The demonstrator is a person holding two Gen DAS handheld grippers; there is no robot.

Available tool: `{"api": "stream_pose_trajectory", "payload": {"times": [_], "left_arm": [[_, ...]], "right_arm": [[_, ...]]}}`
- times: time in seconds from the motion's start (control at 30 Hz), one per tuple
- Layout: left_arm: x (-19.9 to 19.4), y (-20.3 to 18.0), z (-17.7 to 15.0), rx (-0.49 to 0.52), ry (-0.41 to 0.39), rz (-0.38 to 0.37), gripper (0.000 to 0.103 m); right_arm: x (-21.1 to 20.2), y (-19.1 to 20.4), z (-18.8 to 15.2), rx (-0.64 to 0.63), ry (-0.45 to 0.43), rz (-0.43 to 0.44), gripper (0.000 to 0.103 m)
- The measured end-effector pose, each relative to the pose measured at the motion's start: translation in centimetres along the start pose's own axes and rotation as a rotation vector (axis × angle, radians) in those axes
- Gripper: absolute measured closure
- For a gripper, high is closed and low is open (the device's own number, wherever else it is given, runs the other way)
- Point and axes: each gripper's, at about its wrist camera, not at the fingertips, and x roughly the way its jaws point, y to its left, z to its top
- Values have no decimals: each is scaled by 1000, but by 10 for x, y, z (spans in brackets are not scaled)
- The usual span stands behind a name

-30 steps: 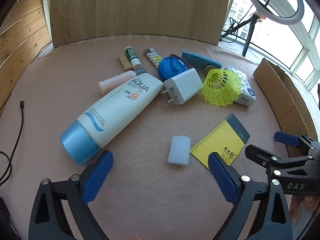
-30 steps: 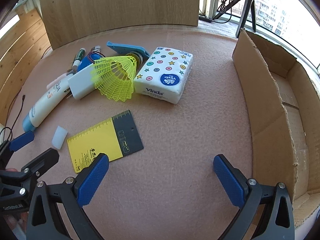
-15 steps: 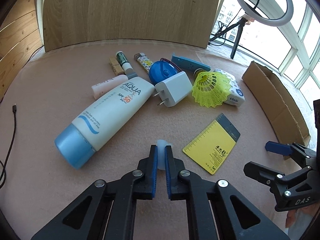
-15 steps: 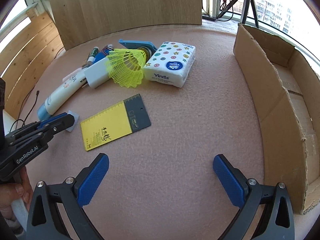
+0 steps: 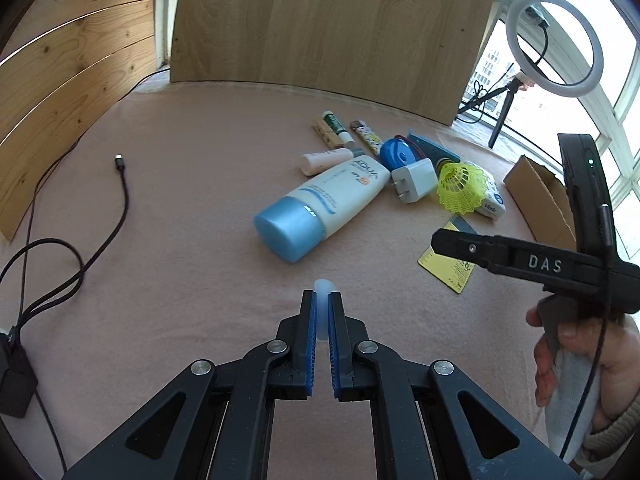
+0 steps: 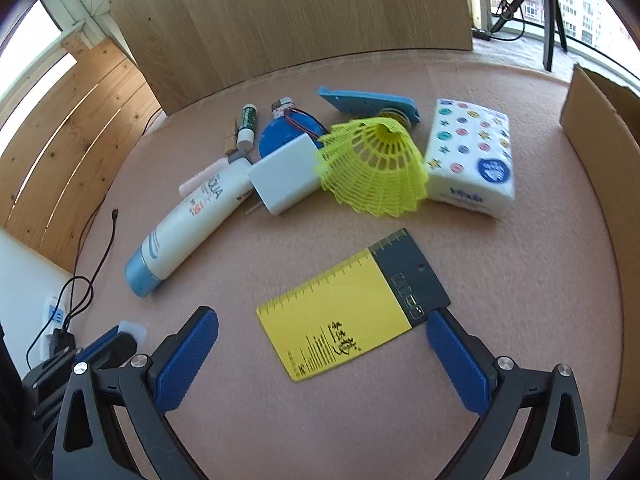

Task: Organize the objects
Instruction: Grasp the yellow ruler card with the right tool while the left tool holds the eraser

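Observation:
My left gripper [image 5: 321, 300] is shut on a small translucent white block [image 5: 322, 287], which sticks out past the blue pads, held just above the pink mat. The same block [image 6: 134, 330] shows at the lower left of the right wrist view. My right gripper [image 6: 320, 332] stands open over the yellow and grey ruler card [image 6: 352, 304], its pads on either side of the card's near end. Farther back lie a sunscreen tube [image 6: 188, 220], a white charger [image 6: 282, 180], a yellow shuttlecock [image 6: 372, 168] and a tissue pack [image 6: 472, 156].
A cardboard box [image 5: 540, 196] stands open at the right edge of the mat. A black cable [image 5: 116, 200] runs along the left side. Small items cluster behind the tube: a lighter [image 5: 366, 134], a green stick [image 5: 336, 122], a blue round case [image 5: 398, 156]. A hand [image 5: 568, 356] holds the right gripper.
My left gripper closed on the white block, then pulled back and left with it. My right gripper moved left, from bare mat to over the ruler card.

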Motion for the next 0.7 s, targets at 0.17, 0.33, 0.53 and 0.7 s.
{"api": "stream_pose_trajectory", "payload": {"times": [0.17,0.33,0.53,0.7], "left_arm": [[-13,24,-3,-34,-18,12,97],[-20,41,-5,-66,-23,13,97],[-25,48,-7,-66,-28,23,97],[-30,51,-10,-68,-25,26,97]], "right_arm": [[18,33,9,-109,36,112,0],[14,35,-1,-79,42,18,1],[34,59,11,-42,24,-165,0],[44,73,3,-132,2,-286,4]]}}
